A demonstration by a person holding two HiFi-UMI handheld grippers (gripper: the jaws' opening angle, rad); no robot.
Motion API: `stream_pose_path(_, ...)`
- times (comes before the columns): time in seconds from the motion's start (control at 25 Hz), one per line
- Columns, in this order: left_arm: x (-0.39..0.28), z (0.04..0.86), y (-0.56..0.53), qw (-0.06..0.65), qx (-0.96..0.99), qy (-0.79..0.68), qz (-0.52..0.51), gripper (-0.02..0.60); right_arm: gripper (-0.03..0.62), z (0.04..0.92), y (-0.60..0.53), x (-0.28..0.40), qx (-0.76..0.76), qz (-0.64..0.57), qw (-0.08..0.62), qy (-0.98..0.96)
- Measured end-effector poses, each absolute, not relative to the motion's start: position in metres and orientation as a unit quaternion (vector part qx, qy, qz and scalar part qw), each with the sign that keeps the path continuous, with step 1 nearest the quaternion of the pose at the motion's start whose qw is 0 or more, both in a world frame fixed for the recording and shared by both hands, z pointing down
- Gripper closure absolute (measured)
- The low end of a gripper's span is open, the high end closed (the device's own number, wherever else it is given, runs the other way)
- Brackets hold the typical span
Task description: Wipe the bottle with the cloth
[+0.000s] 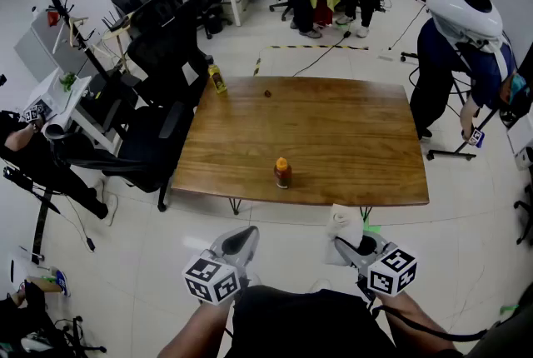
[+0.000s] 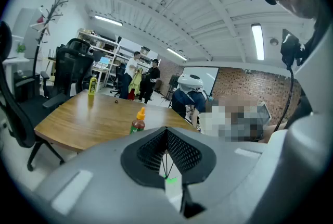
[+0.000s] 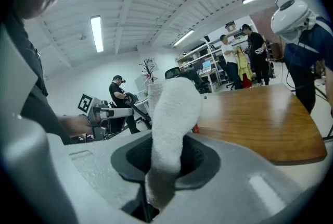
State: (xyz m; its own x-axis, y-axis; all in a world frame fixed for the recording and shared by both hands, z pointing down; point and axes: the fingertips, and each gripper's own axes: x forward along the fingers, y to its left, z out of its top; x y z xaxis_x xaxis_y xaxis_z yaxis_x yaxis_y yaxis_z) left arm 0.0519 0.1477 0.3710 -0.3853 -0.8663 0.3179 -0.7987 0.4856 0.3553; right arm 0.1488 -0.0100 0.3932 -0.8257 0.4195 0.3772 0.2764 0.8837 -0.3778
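Observation:
A small sauce bottle (image 1: 283, 173) with an orange cap stands upright on the wooden table (image 1: 350, 140) near its front edge; it also shows as the bottle (image 2: 138, 121) in the left gripper view. My left gripper (image 1: 241, 241) is held below the table's front edge, shut with nothing between its jaws. My right gripper (image 1: 354, 246) is beside it, shut on a white cloth (image 1: 340, 221) that sticks up out of the jaws. In the right gripper view the cloth (image 3: 169, 129) fills the middle and hides most of the bottle. Both grippers are short of the table.
A yellow bottle (image 1: 216, 79) stands at the table's far left corner, and a small dark object (image 1: 267, 93) lies near the far edge. Black office chairs (image 1: 158, 106) crowd the left side. A person in a white helmet (image 1: 462, 48) bends at the right; others stand at the back.

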Motion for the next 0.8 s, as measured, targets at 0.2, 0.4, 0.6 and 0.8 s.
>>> stream_pose_path(0.2,0.06,0.367,0.131,0.218,0.494,-0.839,-0.065,0.565,0.517,0.4,-0.033,0.154,-0.197,0.157,0.232,-0.94)
stream_pose_path(0.4,0.053,0.365,0.125,0.199,0.499,-0.843,-0.032,0.565,0.517,0.411,-0.04,0.148,-0.196,0.169,0.233,-0.937)
stream_pose_path(0.6,0.018,0.366,0.11,0.167,0.536,-0.827,0.007,0.55,0.517,0.417,-0.042,0.128,-0.176,0.18,0.229,-0.94)
stream_pose_path(0.8,-0.042,0.368,0.077,0.137,0.62,-0.771,0.054,0.503,0.517,0.424,-0.047,0.091,-0.115,0.188,0.228,-0.948)
